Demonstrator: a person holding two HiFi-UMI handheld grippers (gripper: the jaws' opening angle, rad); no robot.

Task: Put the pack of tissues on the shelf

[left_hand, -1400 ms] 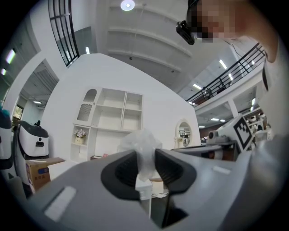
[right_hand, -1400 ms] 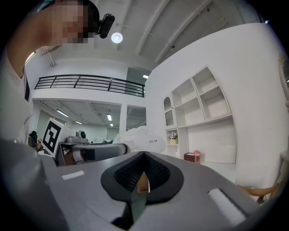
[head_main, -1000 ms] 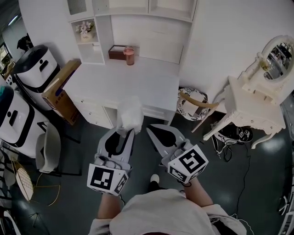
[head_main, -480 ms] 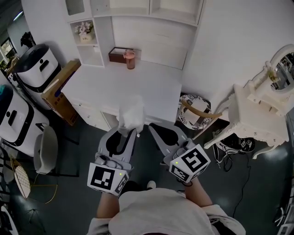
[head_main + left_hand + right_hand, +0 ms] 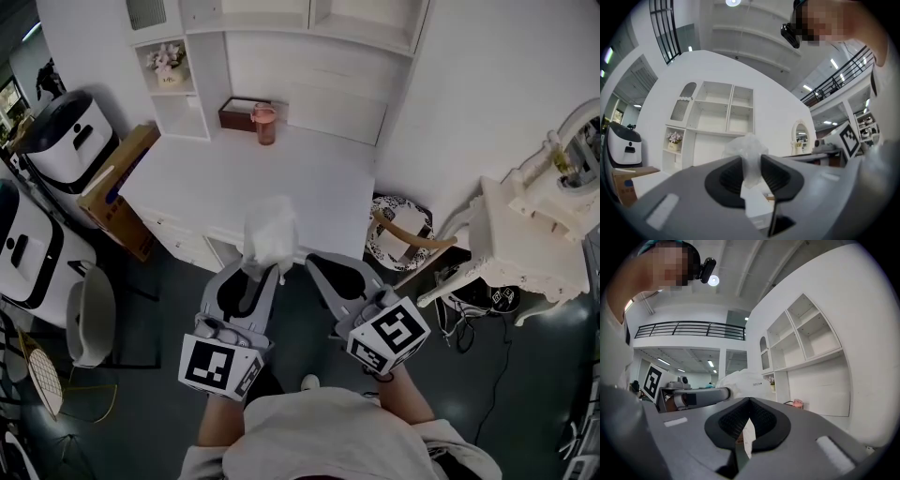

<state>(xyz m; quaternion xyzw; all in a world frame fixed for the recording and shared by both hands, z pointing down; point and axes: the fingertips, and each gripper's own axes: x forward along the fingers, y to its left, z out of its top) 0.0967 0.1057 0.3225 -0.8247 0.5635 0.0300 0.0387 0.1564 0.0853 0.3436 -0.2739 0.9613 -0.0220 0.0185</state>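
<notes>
— So, what is at the far left?

— A rounded white-and-black machine (image 5: 70, 141) stands on the floor. A flat brown cardboard box (image 5: 117, 187) lies tilted just beside the left edge of the white desk (image 5: 309, 183).

— And on the desk itself?

— A dark brown box (image 5: 239, 112) and a pink cup (image 5: 267, 124) sit together at the back edge, under the white shelf unit with open compartments (image 5: 214, 84). A small pot of flowers (image 5: 166, 64) stands in the unit's left compartment.

— Where is the pack of tissues?

— The white pack of tissues in crinkled clear plastic (image 5: 270, 230) is in the left gripper (image 5: 261, 269). The jaws are clamped on the bunched end of the wrapper, and the pack juts out past their tips. In the head view it shows over the desk's near edge, well apart from the shelf unit.

— What about the other gripper?

— The right gripper (image 5: 316, 267) is just beside the left one and points at the same near edge. Its jaws meet at the tips, with nothing between them.

— And further right?

— A round stool with a patterned seat (image 5: 398, 220) stands off the desk's right corner. Beyond it is an ornate white dressing table with a mirror (image 5: 534, 244).
</notes>
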